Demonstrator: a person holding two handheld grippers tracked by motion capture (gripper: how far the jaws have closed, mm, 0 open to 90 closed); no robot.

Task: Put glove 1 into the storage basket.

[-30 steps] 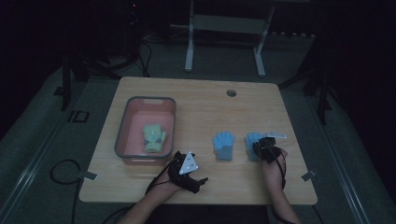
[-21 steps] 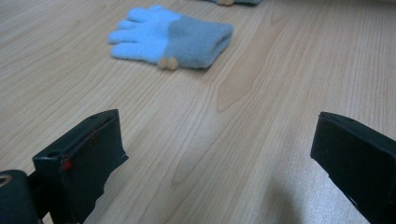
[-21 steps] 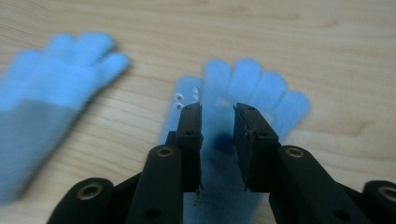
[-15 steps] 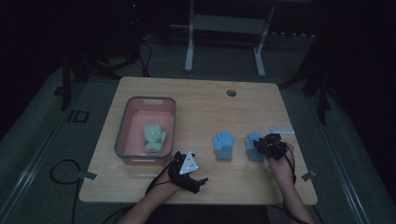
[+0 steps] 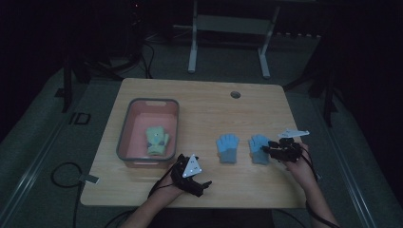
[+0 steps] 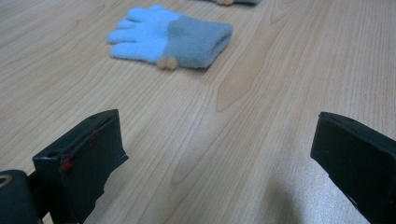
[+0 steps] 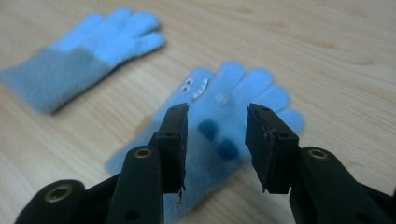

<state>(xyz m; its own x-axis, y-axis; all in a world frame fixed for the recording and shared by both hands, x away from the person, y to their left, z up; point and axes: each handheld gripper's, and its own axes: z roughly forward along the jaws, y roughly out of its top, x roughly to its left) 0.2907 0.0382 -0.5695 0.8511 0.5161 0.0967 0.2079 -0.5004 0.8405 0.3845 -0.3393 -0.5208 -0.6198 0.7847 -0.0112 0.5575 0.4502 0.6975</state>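
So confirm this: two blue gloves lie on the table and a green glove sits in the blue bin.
Wrong on the bin's colour: the bin is pink, as the high view shows. The green glove lies in it, and two blue gloves lie on the table.

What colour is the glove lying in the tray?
Pale green, with a small dark mark in its middle; the glove lies in the pink tray, best seen in the high view.

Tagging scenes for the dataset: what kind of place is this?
Probably a dim lab or recording room: a wooden table with a cable hole, cables on the carpeted floor, and a metal frame stand behind.
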